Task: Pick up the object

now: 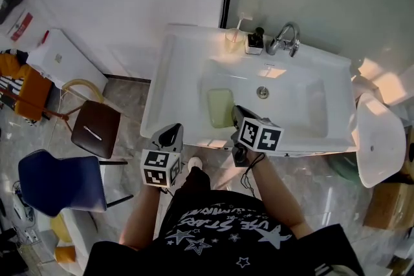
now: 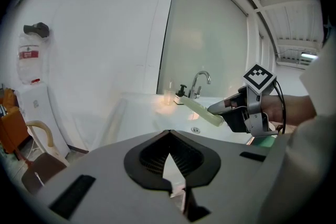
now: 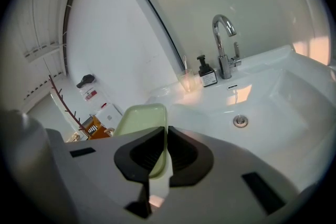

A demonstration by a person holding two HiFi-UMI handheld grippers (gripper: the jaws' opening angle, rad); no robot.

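White ceramic washbasin [image 1: 174,74] fills the middle of the head view, against a white wall and a frosted glass panel. 2 chairs stand on the floor left of it, 1 blue [image 1: 53,181] and 1 brown [image 1: 96,129]. The person wears a black top with star print [image 1: 220,229]. The object is a pale green rectangular tray [image 1: 220,106], over the left part of the basin bowl, near the front rim. Right gripper [image 1: 236,114] has it by 1 short edge: in the right gripper view the 2 jaws are nearly together and pinch the tray's rim, with the tray [image 3: 139,118] sticking out ahead of them. In the left gripper view the tray [image 2: 202,111] is tilted and looks lifted clear of the bowl. Left gripper [image 1: 173,132] is in front of the basin's front left corner, well apart from the tray, jaw tips meeting, nothing between them. Chrome faucet [image 1: 284,41] is at the back rim, with a pump soap bottle [image 1: 255,41] and a clear cup [image 1: 234,35] just left of it. The drain [image 1: 262,92] is mid-bowl.
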